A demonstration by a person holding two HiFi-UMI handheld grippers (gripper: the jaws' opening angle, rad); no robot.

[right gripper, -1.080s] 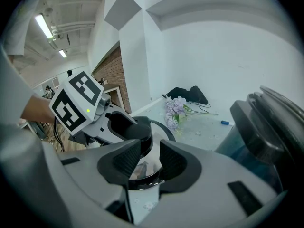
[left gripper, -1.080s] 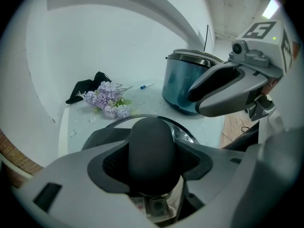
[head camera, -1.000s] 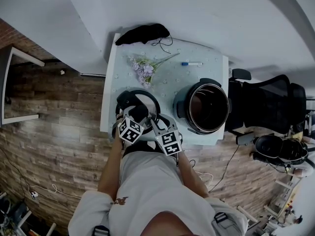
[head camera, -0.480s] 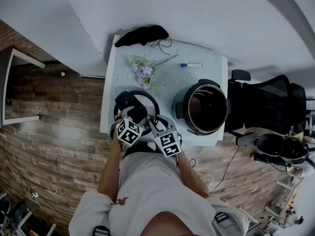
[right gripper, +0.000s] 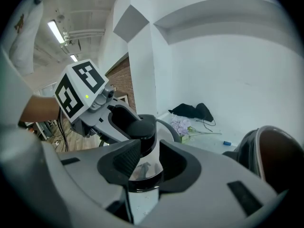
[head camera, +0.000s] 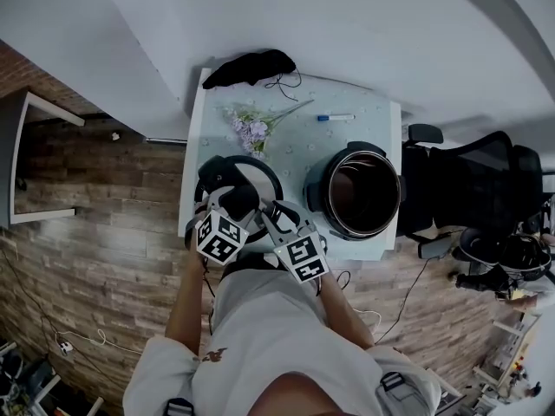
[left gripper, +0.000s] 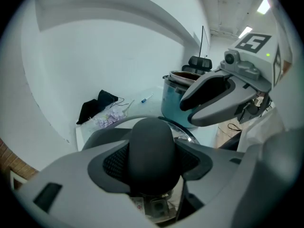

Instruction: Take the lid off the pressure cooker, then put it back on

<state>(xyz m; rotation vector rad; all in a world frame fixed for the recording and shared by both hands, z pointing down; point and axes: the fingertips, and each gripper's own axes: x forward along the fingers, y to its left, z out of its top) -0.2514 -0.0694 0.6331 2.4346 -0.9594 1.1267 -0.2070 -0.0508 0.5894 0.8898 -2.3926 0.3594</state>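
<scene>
Left of the open pot (head camera: 364, 191), we hold the lid (head camera: 257, 177) with both tongs. The left tongs (left gripper: 152, 158) are clamped on its knob (left gripper: 151, 137) and the right tongs (right gripper: 145, 158) on its rim (right gripper: 145, 185), so it will not tip.

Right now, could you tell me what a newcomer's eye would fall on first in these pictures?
Probably the pressure-cooker lid at the near left edge of the table, gripped by both tools: the left hand-held gripper clamps its black handle and the right hand-held gripper pinches the lid beside it. Next, the pressure cooker pot stands uncovered at the near right, with lavender flowers lying behind the lid.
</scene>
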